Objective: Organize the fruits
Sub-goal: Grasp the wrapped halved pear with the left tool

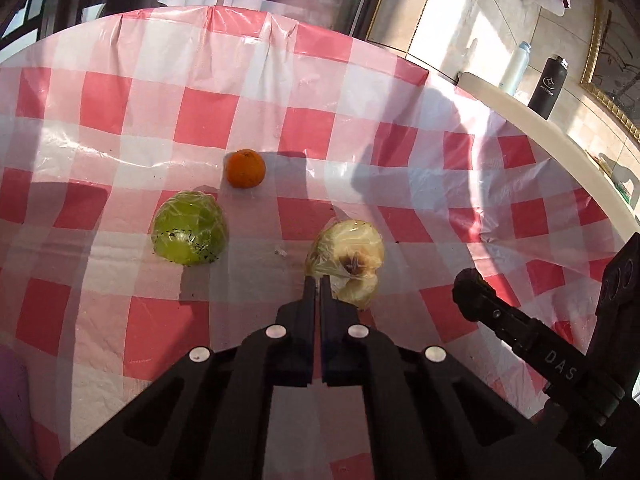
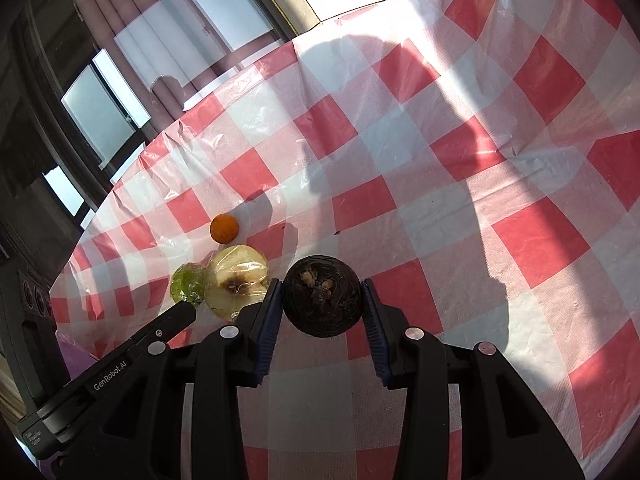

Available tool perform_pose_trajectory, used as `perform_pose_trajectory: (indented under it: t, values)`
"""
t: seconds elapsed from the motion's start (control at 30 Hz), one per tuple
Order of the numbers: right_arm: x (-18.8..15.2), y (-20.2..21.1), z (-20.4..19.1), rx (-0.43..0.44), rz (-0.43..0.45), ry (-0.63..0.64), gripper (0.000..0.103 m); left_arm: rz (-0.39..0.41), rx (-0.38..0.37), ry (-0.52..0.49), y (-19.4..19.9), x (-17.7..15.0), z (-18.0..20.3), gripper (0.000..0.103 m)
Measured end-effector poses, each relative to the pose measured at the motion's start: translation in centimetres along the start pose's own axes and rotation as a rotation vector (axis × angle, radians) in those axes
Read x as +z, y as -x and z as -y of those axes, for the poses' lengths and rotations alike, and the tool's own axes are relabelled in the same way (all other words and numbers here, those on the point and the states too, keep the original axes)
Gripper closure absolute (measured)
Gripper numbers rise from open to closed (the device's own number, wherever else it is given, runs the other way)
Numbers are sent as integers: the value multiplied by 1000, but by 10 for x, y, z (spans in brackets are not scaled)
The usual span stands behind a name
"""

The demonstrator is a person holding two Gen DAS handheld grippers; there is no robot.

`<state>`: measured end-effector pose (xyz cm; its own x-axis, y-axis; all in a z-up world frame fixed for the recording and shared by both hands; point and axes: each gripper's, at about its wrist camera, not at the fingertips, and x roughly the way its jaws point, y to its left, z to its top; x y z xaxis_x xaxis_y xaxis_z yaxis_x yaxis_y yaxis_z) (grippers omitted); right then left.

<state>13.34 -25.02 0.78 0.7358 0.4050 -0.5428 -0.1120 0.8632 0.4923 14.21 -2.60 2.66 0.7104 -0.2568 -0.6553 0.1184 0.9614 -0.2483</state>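
Note:
Three fruits lie on the red-and-white checked tablecloth: an orange, a green fruit in plastic wrap and a pale yellow wrapped fruit. My left gripper is shut and empty, its tips just in front of the yellow fruit. My right gripper is shut on a dark, round, rough-skinned fruit above the cloth. In the right wrist view the orange, the yellow fruit and the green fruit lie to the left of it.
A white bottle and a black bottle stand on a ledge beyond the table's right edge. The right gripper's body shows at the lower right of the left wrist view. Windows lie past the far table edge.

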Motion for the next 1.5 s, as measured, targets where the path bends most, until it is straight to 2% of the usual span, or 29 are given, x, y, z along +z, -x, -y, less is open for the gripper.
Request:
perform_pose_trajectory:
  t: [0.03, 0.07, 0.1, 0.13, 0.23, 0.4, 0.5, 0.6, 0.63, 0.67, 0.7, 0.73, 0.8, 0.87, 1.0, 1.2, 1.3, 1.5]
  values:
    - [0, 0, 0, -1, 1, -2, 63, -14, 0, 2, -3, 0, -1, 75]
    - [0, 0, 0, -1, 3, -3, 63, -17, -7, 8, -4, -1, -4, 58]
    - [0, 1, 0, -2, 4, -3, 63, 1, -8, 15, -6, -3, -3, 28]
    - [0, 0, 1, -1, 3, -3, 63, 24, -2, 22, -7, -4, -3, 19]
    - [1, 1, 1, -5, 5, -7, 63, 35, -10, 3, -13, 4, 3, 6]
    - [2, 14, 16, -43, 94, -94, 63, -21, -1, -130, -47, 23, 30, 5]
    - [4, 12, 20, -39, 88, -111, 63, -94, 19, -160, -74, 29, 39, 5]
    - [3, 10, 15, -53, 82, -85, 63, -133, 72, -165, -90, 35, 42, 6]
    - [3, 9, 14, -55, 80, -82, 63, -146, 77, -159, -94, 36, 41, 18]
    - [3, 8, 14, -55, 79, -83, 63, -142, 92, -162, -96, 37, 41, 21]
    - [3, 8, 14, -52, 79, -85, 63, -140, 95, -169, -96, 37, 42, 29]
    - [3, 7, 15, -50, 78, -91, 63, -137, 102, -180, -96, 37, 43, 44]
    - [3, 7, 15, -48, 77, -94, 63, -139, 124, -206, -97, 34, 46, 46]
    - [2, 8, 14, -51, 80, -87, 63, -137, 113, -202, -95, 33, 44, 46]
    - [3, 9, 16, -51, 86, -92, 63, -102, 106, -137, -78, 25, 28, 46]
    - [3, 7, 15, -54, 80, -82, 63, 26, 121, -59, -7, -4, 21, 46]
    - [3, 7, 14, -53, 75, -78, 63, 42, 97, -16, 22, -24, 12, 46]
    - [3, 8, 14, -46, 76, -74, 63, 39, 76, -2, 60, -67, 0, 46]
